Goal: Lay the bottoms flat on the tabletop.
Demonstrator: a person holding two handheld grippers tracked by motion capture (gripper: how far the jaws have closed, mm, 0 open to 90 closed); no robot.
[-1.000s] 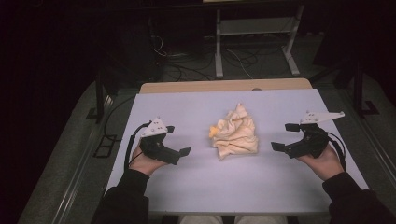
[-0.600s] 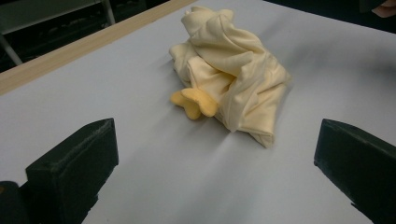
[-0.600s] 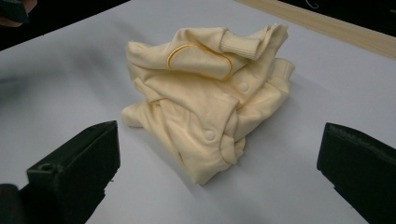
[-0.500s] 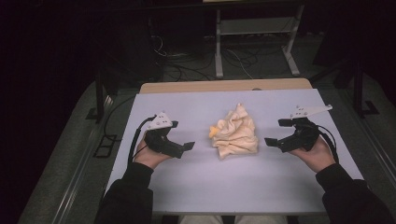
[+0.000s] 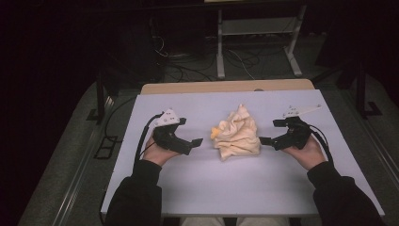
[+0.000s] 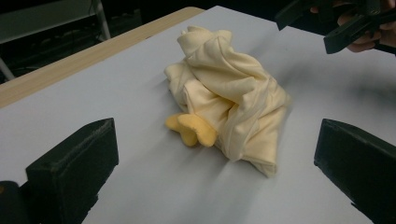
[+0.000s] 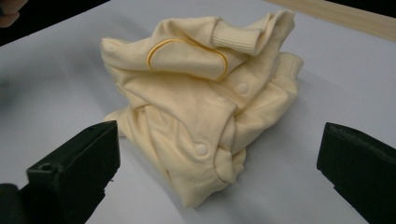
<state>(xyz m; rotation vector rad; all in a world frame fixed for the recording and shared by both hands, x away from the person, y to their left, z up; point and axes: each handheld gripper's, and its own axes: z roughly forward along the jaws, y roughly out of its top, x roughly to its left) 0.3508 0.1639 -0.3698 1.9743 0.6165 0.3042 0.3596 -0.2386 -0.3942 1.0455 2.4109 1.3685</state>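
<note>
**Two grippers flank a crumpled cream garment**

We see a crumpled cream garment lying in a heap at the centre of the high view, on the pale tabletop. A small darker-yellow piece pokes out at its lower left edge in the left gripper view. In the right gripper view we make out snap buttons and a ribbed cuff near the top of the frame.

Our left gripper sits left of centre in the high view, near the garment but apart from it, its jaws spread wide with nothing between them. Our right gripper sits right of centre, just beside the garment's edge, its jaws likewise spread wide and holding nothing. A wooden strip borders the tabletop's upper edge.
</note>
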